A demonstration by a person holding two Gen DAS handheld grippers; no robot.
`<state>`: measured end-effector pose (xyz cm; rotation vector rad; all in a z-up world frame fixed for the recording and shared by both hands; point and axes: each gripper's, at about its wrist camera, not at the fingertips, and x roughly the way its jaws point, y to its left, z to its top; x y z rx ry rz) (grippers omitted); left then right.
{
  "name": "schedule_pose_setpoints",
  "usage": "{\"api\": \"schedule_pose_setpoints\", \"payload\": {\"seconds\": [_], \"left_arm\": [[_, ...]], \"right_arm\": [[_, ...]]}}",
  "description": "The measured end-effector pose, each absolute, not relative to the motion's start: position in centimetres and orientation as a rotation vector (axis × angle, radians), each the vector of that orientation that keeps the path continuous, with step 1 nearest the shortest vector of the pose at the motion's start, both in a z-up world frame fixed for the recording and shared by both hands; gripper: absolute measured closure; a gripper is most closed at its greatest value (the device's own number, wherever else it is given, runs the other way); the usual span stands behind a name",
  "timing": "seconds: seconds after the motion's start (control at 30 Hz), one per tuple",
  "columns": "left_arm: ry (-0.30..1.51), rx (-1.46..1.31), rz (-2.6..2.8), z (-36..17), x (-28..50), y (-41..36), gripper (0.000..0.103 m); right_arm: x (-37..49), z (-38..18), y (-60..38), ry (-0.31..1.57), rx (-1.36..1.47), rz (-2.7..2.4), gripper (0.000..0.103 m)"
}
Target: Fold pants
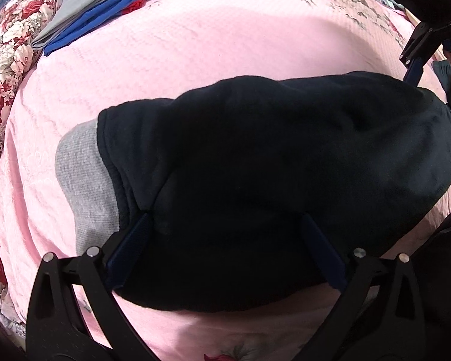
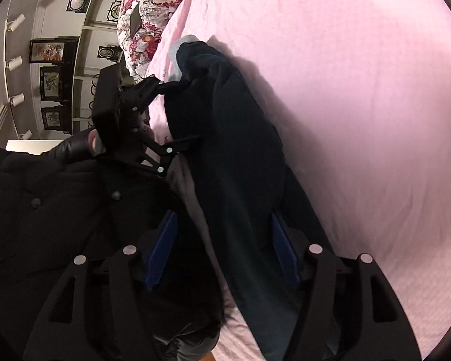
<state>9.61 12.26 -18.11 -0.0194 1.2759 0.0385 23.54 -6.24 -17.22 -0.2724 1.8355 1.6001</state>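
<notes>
The dark navy pants (image 1: 270, 165) lie folded in a thick bundle on the pink bedspread (image 1: 195, 45), with a grey ribbed cuff (image 1: 87, 180) sticking out at the left. My left gripper (image 1: 225, 219) is open, its blue pads straddling the bundle's near edge. My right gripper (image 2: 222, 219) is open too, its blue pads on either side of the pants (image 2: 234, 150). The right gripper also shows in the left wrist view (image 1: 430, 69) at the bundle's far right corner. The left gripper shows in the right wrist view (image 2: 189, 108) at the bundle's far end.
A floral quilt (image 1: 12, 69) runs along the bed's left side. Folded grey and blue clothes (image 1: 99, 9) lie at the far left. The person's black coat (image 2: 60, 204) fills the lower left of the right wrist view. Framed pictures (image 2: 51, 51) hang on the wall.
</notes>
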Motion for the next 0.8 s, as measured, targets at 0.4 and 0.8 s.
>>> {"api": "schedule_pose_setpoints", "payload": {"seconds": [0.4,0.8], "left_arm": [[1.32,-0.014,0.053,-18.1,10.7,11.9,0.002],[1.331,-0.019,0.059,-18.4,11.7,12.0,0.002]], "right_arm": [[21.7,-18.9,-5.7,1.964,-0.407,1.671,0.035],[22.5,-22.1,-3.4,2.033,0.282,1.656,0.02]]}}
